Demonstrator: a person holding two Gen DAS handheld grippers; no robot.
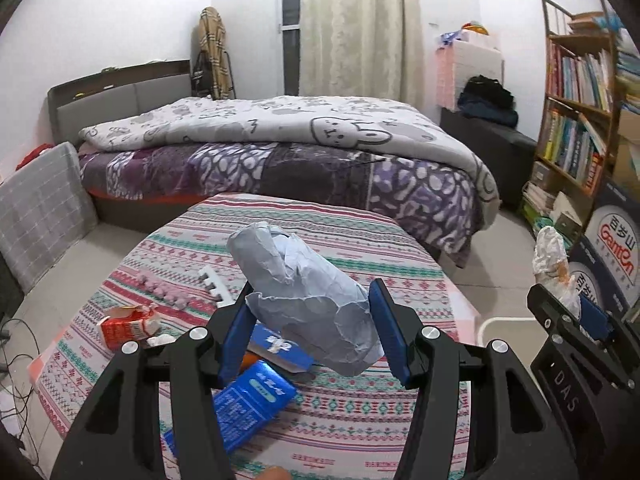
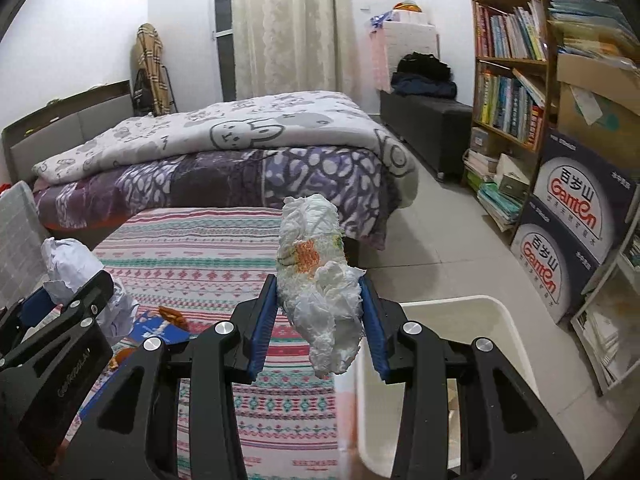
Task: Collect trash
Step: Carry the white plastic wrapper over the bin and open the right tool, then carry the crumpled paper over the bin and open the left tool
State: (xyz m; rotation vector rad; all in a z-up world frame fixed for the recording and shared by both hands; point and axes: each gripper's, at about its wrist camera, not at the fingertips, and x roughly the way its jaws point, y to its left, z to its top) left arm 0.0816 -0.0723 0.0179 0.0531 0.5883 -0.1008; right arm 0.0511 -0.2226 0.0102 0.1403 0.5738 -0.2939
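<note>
Right tongs (image 2: 320, 320) grip the crumpled white tissue wad (image 2: 320, 280) just beside the white plastic bin (image 2: 512, 328); left tongs (image 1: 310, 328) hold crumpled grey paper (image 1: 304, 292) farther off

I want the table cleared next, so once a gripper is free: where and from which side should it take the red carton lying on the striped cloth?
Grip the red carton across its flat side panels at mid-body, coming down from above. It lies on its side on the striped cloth, its torn-open top pointing right toward the white scraps; that ragged end would likely crumple, so avoid it.
</note>
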